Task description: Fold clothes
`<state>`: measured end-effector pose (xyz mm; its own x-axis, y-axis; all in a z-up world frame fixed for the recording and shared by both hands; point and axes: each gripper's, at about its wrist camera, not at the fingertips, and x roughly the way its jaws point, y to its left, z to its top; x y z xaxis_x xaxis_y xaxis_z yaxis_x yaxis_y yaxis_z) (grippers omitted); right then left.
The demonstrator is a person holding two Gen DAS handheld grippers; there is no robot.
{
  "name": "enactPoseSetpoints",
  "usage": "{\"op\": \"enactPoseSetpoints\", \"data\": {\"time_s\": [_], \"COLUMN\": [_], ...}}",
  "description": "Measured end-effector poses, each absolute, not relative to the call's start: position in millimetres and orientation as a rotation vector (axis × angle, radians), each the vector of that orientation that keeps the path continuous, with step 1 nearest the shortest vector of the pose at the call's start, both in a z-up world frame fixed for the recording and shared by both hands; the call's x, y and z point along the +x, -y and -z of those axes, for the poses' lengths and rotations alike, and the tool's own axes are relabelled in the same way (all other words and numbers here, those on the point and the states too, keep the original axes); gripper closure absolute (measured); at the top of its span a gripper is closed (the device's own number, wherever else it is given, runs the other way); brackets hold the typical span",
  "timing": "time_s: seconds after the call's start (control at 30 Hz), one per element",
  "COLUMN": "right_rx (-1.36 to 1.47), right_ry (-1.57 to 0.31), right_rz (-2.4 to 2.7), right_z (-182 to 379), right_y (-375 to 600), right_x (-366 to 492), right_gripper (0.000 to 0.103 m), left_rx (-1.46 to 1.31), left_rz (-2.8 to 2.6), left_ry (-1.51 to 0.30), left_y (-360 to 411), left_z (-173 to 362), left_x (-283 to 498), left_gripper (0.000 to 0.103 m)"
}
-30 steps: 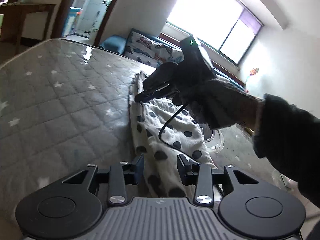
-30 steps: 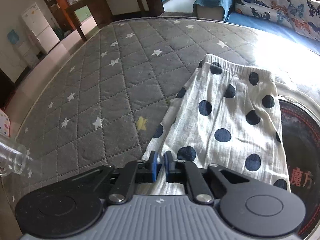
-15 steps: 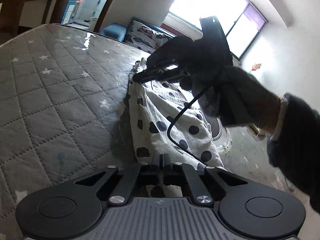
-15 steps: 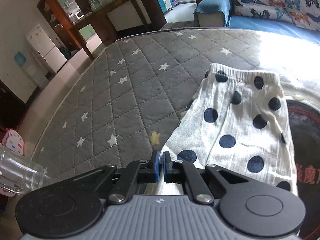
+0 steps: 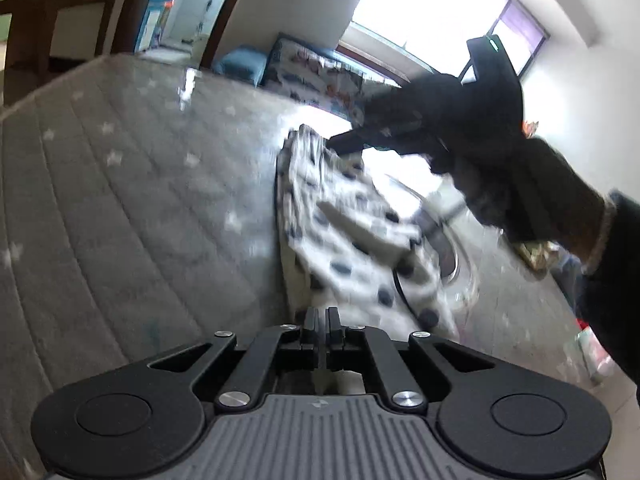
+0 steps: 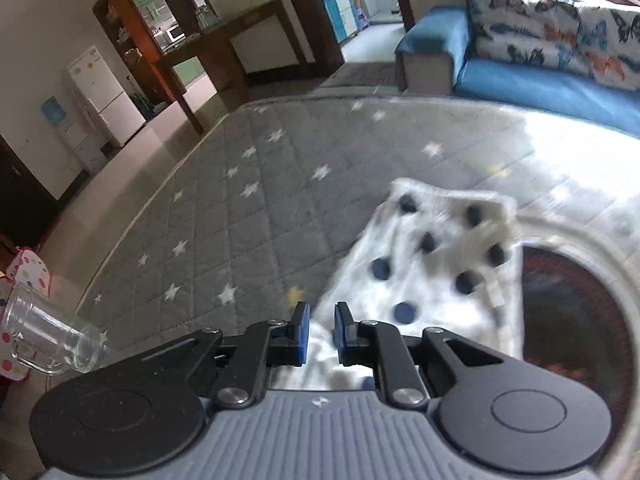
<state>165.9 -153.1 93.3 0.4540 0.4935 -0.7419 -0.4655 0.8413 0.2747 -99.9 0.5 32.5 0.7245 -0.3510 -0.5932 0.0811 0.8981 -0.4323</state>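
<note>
A white garment with dark blue dots (image 5: 352, 232) (image 6: 436, 272) lies lengthwise on the grey star-quilted mattress (image 5: 120, 208) (image 6: 256, 216). My left gripper (image 5: 322, 320) is shut on the garment's near edge. My right gripper (image 6: 322, 332) shows blue pads (image 6: 300, 332) standing apart, with white cloth lying in the gap and beneath them. In the left wrist view the right gripper (image 5: 344, 142), held by a gloved hand (image 5: 532, 192), hovers over the garment's far end. Both views are blurred by motion.
A round dark dish with a silvery rim (image 6: 532, 224) (image 5: 452, 248) sits beside the garment. A clear glass mug (image 6: 48, 340) lies near the mattress edge at the left. A blue sofa with butterfly cushions (image 6: 540, 60) stands beyond the mattress, and a wooden table (image 6: 224, 40) is further back.
The right gripper's pads have parted from shut to a clear gap. The left gripper closed on the garment's near edge one second ago and stays shut. The right hand rose and shifted right.
</note>
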Motion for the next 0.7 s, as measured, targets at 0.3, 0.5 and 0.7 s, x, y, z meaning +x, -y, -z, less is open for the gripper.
{"op": "enactPoseSetpoints", "data": {"time_s": [0.3,0.5,0.7], "right_rx": [-0.024,-0.019,-0.013], "right_ry": [-0.951,-0.988,-1.022], "right_rz": [-0.559,-0.572,-0.581], "right_z": [-85,-64,-45], "right_y": [156,138,121], "right_x": [182,194,207], "right_gripper": [0.090,0.090,0.090], "left_rx": [-0.347,-0.357,-0.381], "left_rz": [0.291,0.237,0.226], "left_ry": [-0.769,-0.846,-0.855], "left_y": [33,31,27], "left_z": [-19,3,8], "left_x": [-28,-20,-22], "left_gripper": [0.100,0.100,0.100]}}
